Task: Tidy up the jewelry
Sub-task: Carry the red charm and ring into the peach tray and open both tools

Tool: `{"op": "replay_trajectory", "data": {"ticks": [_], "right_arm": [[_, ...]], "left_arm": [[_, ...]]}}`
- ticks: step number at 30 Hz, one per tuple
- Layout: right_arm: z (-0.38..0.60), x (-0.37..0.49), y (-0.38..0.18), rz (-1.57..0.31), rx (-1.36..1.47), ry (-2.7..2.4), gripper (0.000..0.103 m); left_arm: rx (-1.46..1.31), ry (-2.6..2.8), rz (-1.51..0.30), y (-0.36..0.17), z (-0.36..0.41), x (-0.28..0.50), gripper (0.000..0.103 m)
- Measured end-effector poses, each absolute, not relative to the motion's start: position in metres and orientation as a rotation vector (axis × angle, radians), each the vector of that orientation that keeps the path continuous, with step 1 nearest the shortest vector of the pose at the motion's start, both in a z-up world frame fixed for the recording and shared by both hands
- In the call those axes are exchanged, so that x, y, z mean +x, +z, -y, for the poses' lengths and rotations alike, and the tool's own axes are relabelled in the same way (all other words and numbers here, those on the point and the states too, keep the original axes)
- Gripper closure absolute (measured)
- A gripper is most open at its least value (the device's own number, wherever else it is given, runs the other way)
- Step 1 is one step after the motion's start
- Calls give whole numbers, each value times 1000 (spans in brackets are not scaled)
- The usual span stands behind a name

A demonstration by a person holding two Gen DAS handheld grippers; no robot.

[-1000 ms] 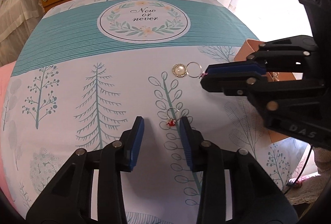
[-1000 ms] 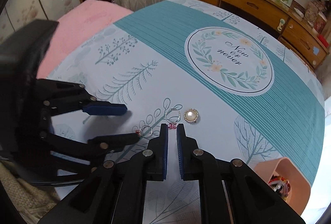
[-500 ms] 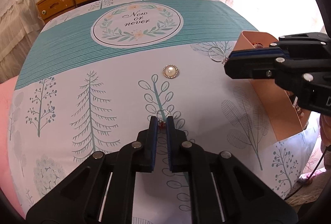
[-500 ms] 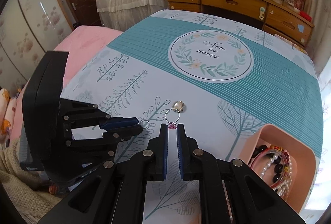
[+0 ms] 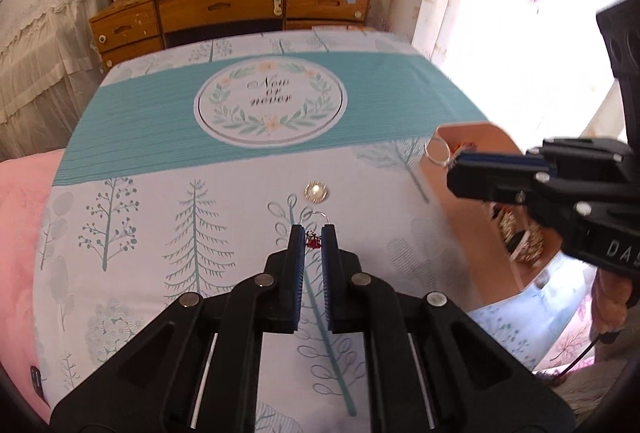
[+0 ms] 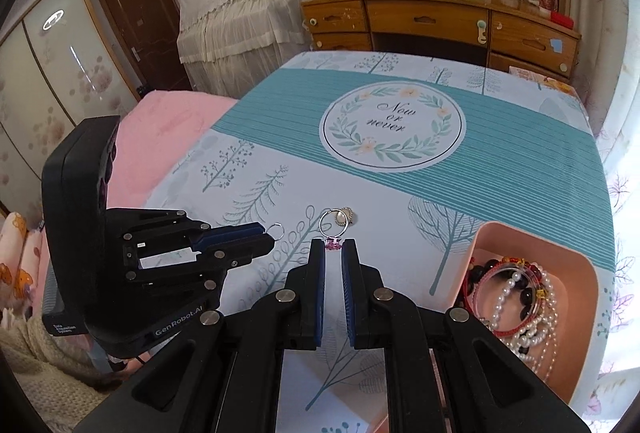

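Rings pinched in both tools above the bedspread (image 5: 132,137).
Your left tool (image 5: 314,239) is clamped on the red-stone ring (image 5: 314,241), your right tool (image 6: 333,247) on the pink-stone ring (image 6: 333,229); both are light, stiff and slippery, so hold at the stone. The pearl brooch (image 5: 316,191) lies flat, near the pink tray (image 6: 576,317).

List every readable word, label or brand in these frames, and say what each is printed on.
"Now or never": wreath circle on the bedspread.
"GenRobot.AI": left hand-held gripper, on its body.
"Data Acquisition System": small label on the same body, barely legible.
"DAS": right hand-held gripper, cut off at the frame edge.
Items on the desk: too small to read.
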State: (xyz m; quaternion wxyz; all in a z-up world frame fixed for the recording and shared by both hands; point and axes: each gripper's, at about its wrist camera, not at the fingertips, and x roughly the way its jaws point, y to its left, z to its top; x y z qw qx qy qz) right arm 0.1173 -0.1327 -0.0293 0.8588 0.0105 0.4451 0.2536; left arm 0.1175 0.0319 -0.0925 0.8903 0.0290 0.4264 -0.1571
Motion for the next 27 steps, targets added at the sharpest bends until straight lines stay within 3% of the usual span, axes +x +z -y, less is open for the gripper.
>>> {"op": "replay_trajectory", "data": {"ticks": [14, 27], "right_arm": [[194, 50, 48, -729, 125, 426, 95], [274, -5, 83, -644, 230, 263, 95]], "left_arm": [[-47, -393, -705, 13, 16, 94, 97], [-29, -438, -684, 25, 82, 88, 97]]}}
